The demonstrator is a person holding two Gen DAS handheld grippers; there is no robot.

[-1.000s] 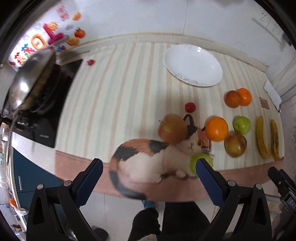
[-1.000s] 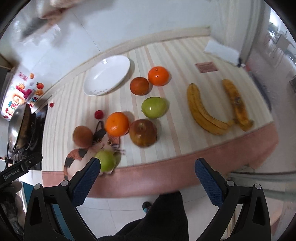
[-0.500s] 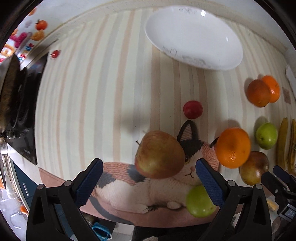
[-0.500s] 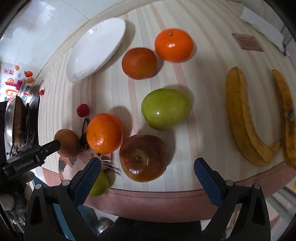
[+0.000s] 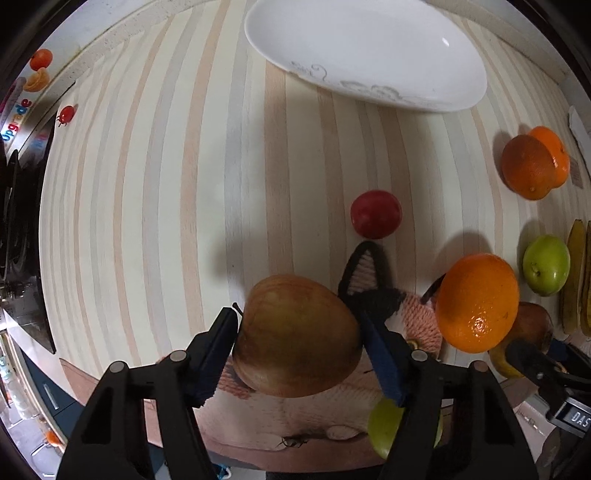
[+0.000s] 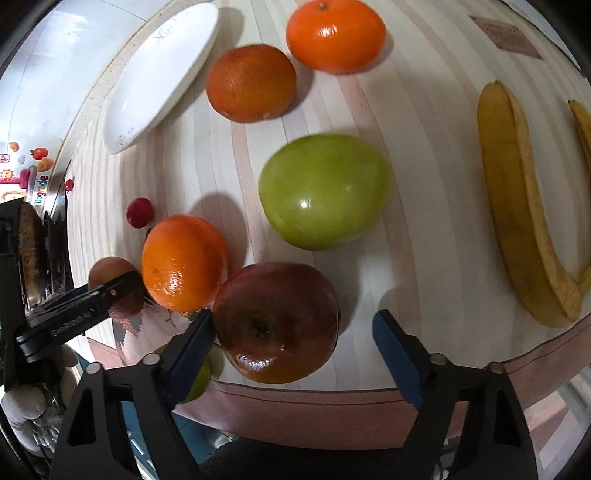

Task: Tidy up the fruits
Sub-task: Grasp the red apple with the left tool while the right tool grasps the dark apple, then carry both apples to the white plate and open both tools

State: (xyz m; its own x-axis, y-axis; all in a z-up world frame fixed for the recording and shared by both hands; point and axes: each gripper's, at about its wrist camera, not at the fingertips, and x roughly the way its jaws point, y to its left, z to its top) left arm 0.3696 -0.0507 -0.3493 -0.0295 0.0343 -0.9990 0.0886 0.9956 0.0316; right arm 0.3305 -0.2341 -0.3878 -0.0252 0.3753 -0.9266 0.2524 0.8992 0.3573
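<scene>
Yellow-brown and faintly blushed, the nearest apple (image 5: 297, 338) sits at the front of the striped mat (image 5: 177, 192), partly over a knitted cat figure (image 5: 373, 295). The left gripper (image 5: 299, 354) points down over it, its jaws closing, with both blue pads (image 5: 216, 360) hard against the apple's flanks. In the right wrist view this same apple (image 6: 110, 277) shows only in part behind the left gripper's black arm.

A dark red apple (image 6: 275, 321) lies just to the right of it, near the mat's pink border. The right gripper (image 6: 293, 350) straddles that fruit while its jaws are closing: the left pad (image 6: 194, 349) touches or nearly touches the skin, and the right pad (image 6: 397, 363) stands clear with a gap of bare mat between.

An orange (image 6: 184, 262) rests between the two apples, touching the red one. Beyond it lies a large green apple (image 6: 325, 190), and farther back a dull orange (image 6: 251, 83) and a bright mandarin (image 6: 336, 35) sit side by side. A small red fruit (image 5: 376, 213) lies alone near the cat's ear, and a small green fruit (image 5: 384, 428) peeks out under the left gripper's right finger. Two bananas (image 6: 517, 206) stretch along the right side. A white oval plate (image 5: 369, 48) stands at the back of the mat, well apart from the fruit.
</scene>
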